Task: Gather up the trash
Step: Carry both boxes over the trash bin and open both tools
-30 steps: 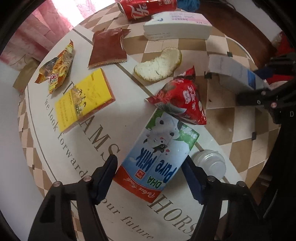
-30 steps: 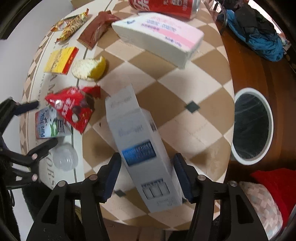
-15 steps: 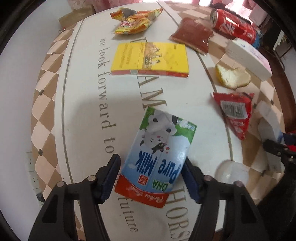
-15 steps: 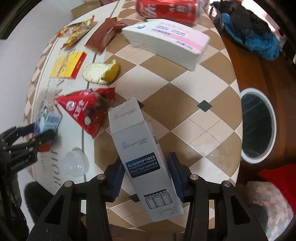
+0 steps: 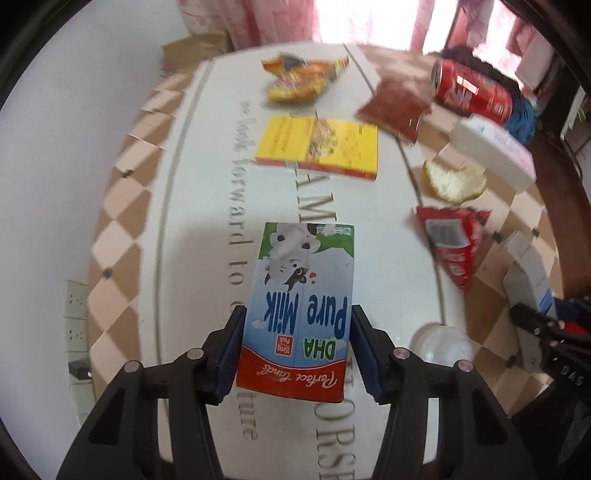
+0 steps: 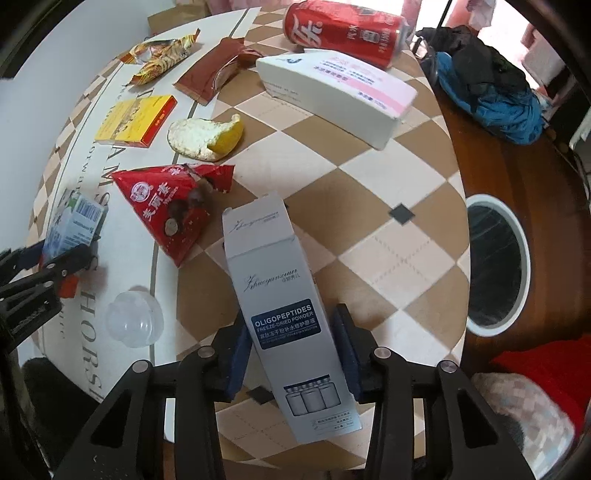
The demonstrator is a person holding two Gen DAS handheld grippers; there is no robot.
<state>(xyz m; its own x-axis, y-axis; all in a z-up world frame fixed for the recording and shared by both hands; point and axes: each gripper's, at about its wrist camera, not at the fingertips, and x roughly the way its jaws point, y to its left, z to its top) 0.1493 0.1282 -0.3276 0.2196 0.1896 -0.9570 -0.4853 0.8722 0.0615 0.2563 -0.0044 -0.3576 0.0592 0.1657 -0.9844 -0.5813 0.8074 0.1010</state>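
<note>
Left claw point(image 5: 295, 350) closing around milk carton point(image 5: 299, 306).

Four boxes point(image 6: 334, 90), three wrappers point(image 6: 168, 210), one can point(image 6: 347, 31), one peel point(image 6: 205, 138)

A checkered counter point(image 6: 373, 206) with printed lettering. Beside it, on a dark wooden surface point(image 6: 480, 155), lies crumpled blue and black cloth point(image 6: 491, 92), perhaps a jacket.
</note>
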